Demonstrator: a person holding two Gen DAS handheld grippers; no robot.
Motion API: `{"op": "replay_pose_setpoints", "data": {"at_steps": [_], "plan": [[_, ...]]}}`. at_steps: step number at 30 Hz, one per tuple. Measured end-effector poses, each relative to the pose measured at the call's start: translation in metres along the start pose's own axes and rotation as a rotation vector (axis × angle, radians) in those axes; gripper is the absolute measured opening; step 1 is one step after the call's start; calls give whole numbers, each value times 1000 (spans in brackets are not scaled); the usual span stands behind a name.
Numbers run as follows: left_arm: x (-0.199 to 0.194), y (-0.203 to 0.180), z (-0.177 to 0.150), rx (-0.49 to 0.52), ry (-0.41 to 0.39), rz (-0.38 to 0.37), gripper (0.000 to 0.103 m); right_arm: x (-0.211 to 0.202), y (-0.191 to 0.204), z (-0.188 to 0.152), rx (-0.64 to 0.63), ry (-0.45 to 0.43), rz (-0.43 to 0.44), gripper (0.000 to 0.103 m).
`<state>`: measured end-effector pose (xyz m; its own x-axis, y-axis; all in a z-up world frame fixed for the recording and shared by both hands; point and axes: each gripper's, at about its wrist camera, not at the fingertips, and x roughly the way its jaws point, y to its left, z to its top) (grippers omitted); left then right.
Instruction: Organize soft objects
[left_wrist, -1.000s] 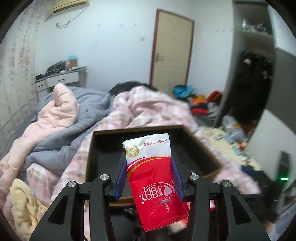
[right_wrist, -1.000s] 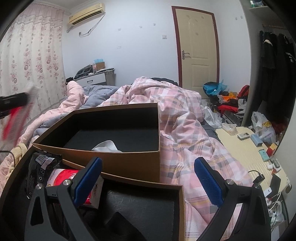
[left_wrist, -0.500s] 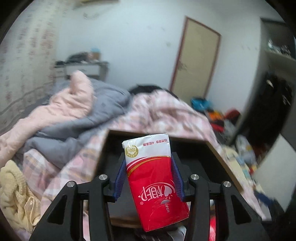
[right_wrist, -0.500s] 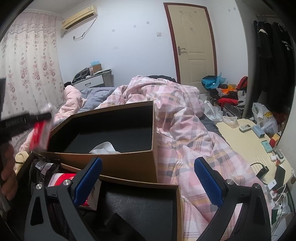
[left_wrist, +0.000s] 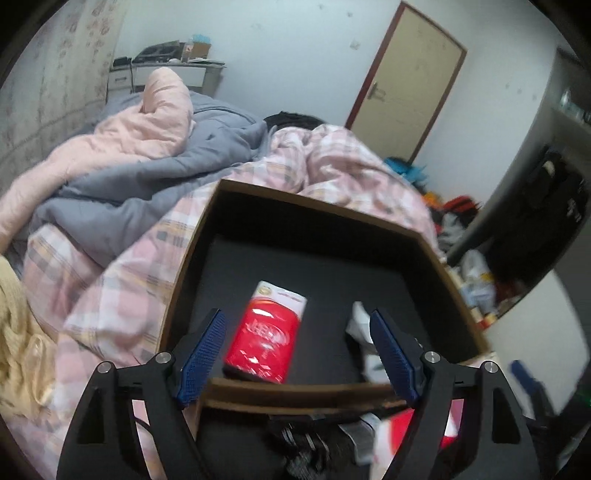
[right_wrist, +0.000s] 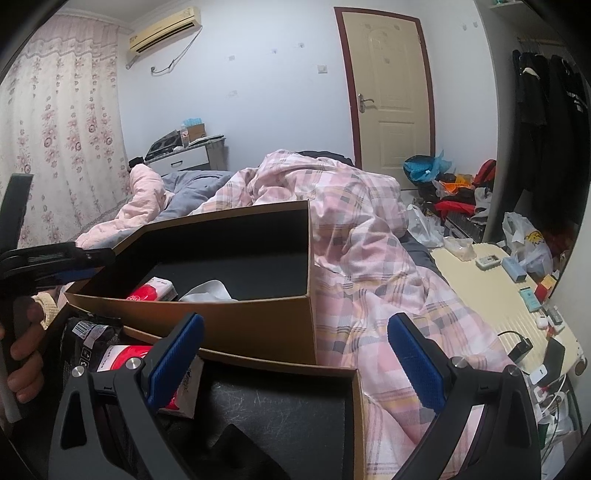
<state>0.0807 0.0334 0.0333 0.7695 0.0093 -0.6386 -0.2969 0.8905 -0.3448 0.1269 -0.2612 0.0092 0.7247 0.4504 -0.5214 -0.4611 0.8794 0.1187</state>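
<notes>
Two blue pads of the left gripper (left_wrist: 297, 356) stand far apart; its jaws have just been opening, and nothing is pressed between them. Past the pads, the red tissue pack (left_wrist: 267, 334) sits inside the far box (left_wrist: 192, 254) and looks blurry. It touches neither pad. A white soft thing (left_wrist: 360, 319) lies in the same box, just right of the pack. The box is brown outside and black inside, and it sits on a pink checked blanket (left_wrist: 122, 280). A grey blanket (left_wrist: 155, 184) lies farther off to the left.

The right gripper (right_wrist: 295, 360) is wide open too and holds nothing. It hangs over the near box (right_wrist: 356, 413), which touches the far box. At the left end of the near box lie another red pack (right_wrist: 123, 356) and a dark packet (right_wrist: 86, 334). At the left edge of the right wrist view, a hand (right_wrist: 22, 354) holds the handle of the left gripper. Far off, a cream door (right_wrist: 388, 92) is shut.
</notes>
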Motion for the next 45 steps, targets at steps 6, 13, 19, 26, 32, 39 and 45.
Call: {"op": "replay_pose_setpoints", "data": {"at_steps": [6,13,19,26,32,39,45], "plan": [[-27,7,-24,-35,-28,-96,78,2,3,0,-11,3,-5,99],[-34,4,-51,39,-132,29,78,-1,3,4,-2,-6,15,99],[-30,-2,-56,95,-124,51,78,5,0,4,16,21,28,99],[-30,-3,-58,119,-142,84,78,6,-11,4,82,40,67,99],[-32,6,-55,69,-143,62,78,9,-26,2,170,62,109,99],[-29,15,-52,7,-121,31,78,12,-27,1,188,88,109,99],[-29,18,-52,-15,-117,18,78,11,-19,2,129,86,74,99]]}}
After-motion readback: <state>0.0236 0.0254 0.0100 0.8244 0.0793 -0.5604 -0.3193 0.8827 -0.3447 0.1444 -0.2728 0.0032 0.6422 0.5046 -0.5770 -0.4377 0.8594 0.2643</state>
